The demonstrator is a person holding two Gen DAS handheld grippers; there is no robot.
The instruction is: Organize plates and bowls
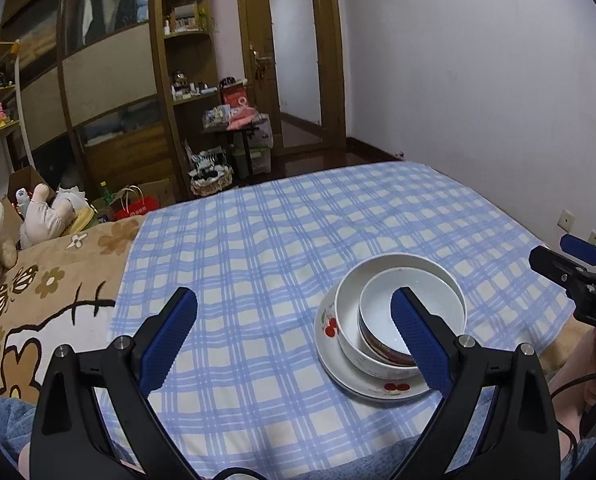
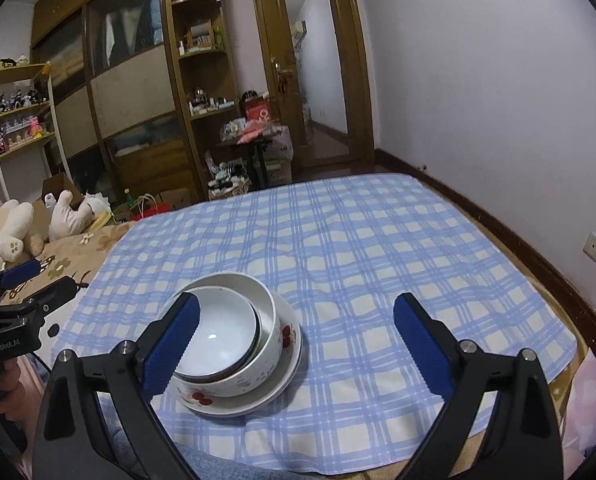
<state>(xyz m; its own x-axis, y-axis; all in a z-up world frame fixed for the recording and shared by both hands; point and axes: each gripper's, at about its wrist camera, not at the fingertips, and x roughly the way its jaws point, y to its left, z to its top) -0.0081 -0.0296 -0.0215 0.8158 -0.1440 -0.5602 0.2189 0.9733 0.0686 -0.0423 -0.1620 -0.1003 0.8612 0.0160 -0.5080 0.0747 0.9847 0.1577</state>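
Behind the bed (image 1: 57,280) we see a wooden wardrobe (image 1: 97,80), a glass-panelled door (image 1: 293,60) and a pale wall (image 1: 478,60). Over the bed lies a blue checked cloth (image 1: 257,260), and on it, toward the near edge, sits our landmark: a white plate (image 1: 378,390) painted with cherries.

On that plate stands a large white bowl (image 1: 348,320), and a smaller bowl (image 1: 378,304) with a dark band around its outside rests tilted inside the large one. All three make one stack.

We hold the left gripper (image 1: 293,336) just left of the plate, its blue fingers (image 1: 169,336) spread wide with nothing between them; in the left wrist view its right finger overlaps the stack, and we cannot tell whether it touches. We hold the right gripper (image 2: 295,340) just right of the plate, fingers (image 2: 422,344) likewise wide and bare; in the right wrist view its left finger stands in front of the small bowl.

Plush toys (image 2: 5,236) lie on the brown patterned blanket (image 1: 37,300), well to the left of the plate. Beyond it, past the foot of the bed, stands a small cluttered side table (image 2: 253,136).
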